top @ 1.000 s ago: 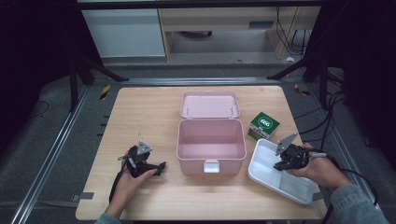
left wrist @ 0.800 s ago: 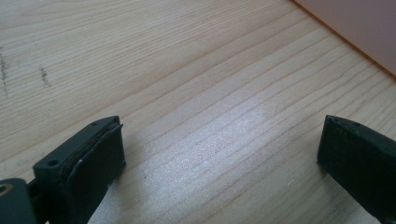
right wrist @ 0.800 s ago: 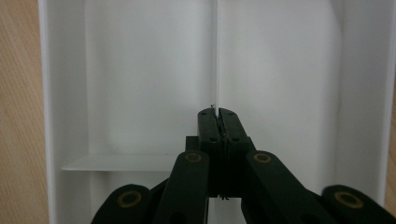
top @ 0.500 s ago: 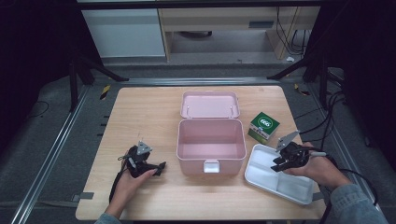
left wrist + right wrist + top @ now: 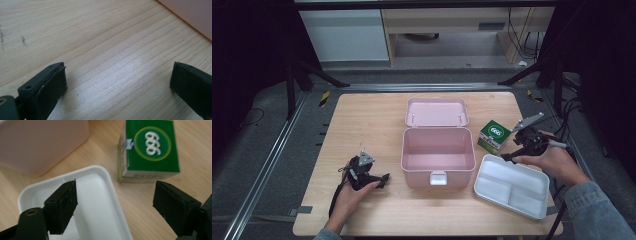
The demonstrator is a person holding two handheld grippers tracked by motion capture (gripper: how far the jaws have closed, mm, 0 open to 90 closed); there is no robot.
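An open pink box [image 5: 438, 150] stands mid-table, its lid [image 5: 437, 112] lying flat behind it. To its right lies a white divided tray [image 5: 512, 185] [image 5: 95, 202], with a green carton [image 5: 494, 135] [image 5: 150, 147] just beyond the tray's far corner. My right gripper [image 5: 508, 156] [image 5: 115, 188] hovers over that corner and the carton's near edge. Its jaws have just been opening and now stand wide, with nothing between them. My left gripper [image 5: 383, 178] [image 5: 118, 67] rests low over bare wood left of the pink box, open and empty.
The wooden table [image 5: 362, 120] has free room along its left half and far edge. The pink box's wall [image 5: 190, 15] is close to the left gripper's far right. Cables trail off the table's right side [image 5: 569, 115].
The right gripper, down at the tray's far rim before, has opened its jaws and lifted up and away toward the green carton. The left hand has stayed put.
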